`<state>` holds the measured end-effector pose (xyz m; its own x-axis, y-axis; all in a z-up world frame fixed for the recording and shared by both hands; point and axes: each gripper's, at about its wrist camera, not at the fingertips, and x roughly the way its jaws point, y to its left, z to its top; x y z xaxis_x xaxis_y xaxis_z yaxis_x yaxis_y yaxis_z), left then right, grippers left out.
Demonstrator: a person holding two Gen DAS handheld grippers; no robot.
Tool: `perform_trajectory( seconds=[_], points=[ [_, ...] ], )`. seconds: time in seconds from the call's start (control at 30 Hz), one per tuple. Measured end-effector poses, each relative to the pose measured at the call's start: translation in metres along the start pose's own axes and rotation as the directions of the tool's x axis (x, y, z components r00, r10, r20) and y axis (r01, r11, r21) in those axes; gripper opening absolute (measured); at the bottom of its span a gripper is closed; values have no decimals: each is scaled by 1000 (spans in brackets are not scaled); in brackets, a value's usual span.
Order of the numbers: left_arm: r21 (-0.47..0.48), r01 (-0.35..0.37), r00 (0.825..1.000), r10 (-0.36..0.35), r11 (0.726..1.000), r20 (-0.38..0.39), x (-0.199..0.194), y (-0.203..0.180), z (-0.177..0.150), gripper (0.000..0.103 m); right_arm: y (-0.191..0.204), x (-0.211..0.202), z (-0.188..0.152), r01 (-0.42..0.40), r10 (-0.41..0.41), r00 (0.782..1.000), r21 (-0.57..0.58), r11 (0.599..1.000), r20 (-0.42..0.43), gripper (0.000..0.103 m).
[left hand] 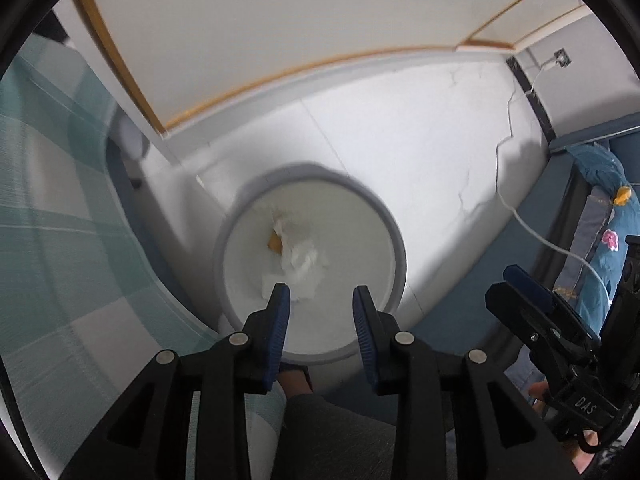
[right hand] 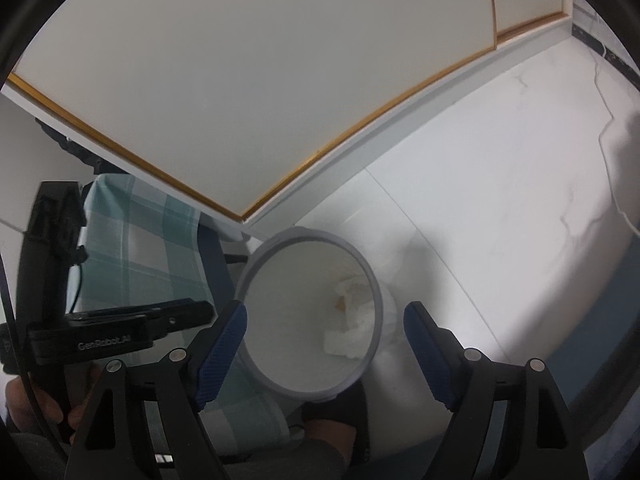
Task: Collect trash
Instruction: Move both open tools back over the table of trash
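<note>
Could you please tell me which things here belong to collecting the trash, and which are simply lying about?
Belonging to the job:
- round white bin with a grey rim
- crumpled white tissue and orange scrap inside it
- left tongs, open and empty
- right tongs, open and empty

Lying about:
- green checked cloth
- white cable
- blue floral fabric

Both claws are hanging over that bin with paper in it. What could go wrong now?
1. The left claw hangs empty just above the round white bin with a grey rim; dipping could tip it.
2. The white cable trails across the pale floor near the right claw, a snag risk.
</note>
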<state>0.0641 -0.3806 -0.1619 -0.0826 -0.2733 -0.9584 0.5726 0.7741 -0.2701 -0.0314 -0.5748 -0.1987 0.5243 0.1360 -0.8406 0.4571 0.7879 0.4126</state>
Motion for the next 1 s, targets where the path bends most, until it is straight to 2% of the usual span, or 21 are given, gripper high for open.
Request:
perform_trajectory(
  seconds=[0.1, 0.17, 0.23, 0.3, 0.4, 0.5, 0.6, 0.67, 0.73, 0.83, 0.87, 1.0],
  points=[
    [1, -23, 998, 23, 1000, 59, -17, 3, -2, 28, 10, -14, 4, -1, 2, 999, -22, 1000, 34, 81],
    [-17, -13, 995, 15, 1000, 103, -32, 7, -3, 33, 18, -30, 7, -5, 7, 997, -32, 999, 78, 81],
    [-31, -31, 988, 35, 999, 151, -46, 9, -7, 50, 24, -45, 9, -35, 39, 992, -33, 999, 123, 81],
    [-55, -71, 973, 81, 996, 215, -65, 14, -14, 56, 30, -59, 10, -51, 58, 985, -43, 998, 163, 81],
    [-87, -108, 944, 130, 990, 302, -95, 24, -29, 58, 49, -79, 13, -59, 76, 974, -86, 995, 215, 81],
    [-122, -139, 904, 176, 983, 389, -124, 35, -45, 60, 71, -98, 13, -79, 114, 962, -148, 986, 246, 83],
    [-180, -129, 868, 199, 975, 456, -152, 54, -61, 72, 103, -116, 8, -73, 144, 949, -249, 966, 280, 84],
    [-228, -119, 831, 223, 966, 510, -174, 69, -75, 73, 122, -127, 5, -67, 158, 942, -296, 953, 295, 84],
    [-263, -120, 797, 251, 957, 550, -192, 83, -85, 74, 143, -140, 2, -94, 203, 928, -333, 938, 312, 86],
    [-318, -125, 757, 298, 940, 582, -212, 99, -97, 79, 174, -158, -2, -149, 281, 903, -376, 914, 326, 91],
    [-344, -124, 738, 318, 931, 595, -219, 105, -104, 79, 186, -163, -5, -162, 304, 895, -399, 903, 325, 92],
    [-394, -139, 683, 376, 909, 626, -242, 123, -120, 79, 234, -173, -21, -186, 371, 874, -490, 852, 314, 95]
  ],
)
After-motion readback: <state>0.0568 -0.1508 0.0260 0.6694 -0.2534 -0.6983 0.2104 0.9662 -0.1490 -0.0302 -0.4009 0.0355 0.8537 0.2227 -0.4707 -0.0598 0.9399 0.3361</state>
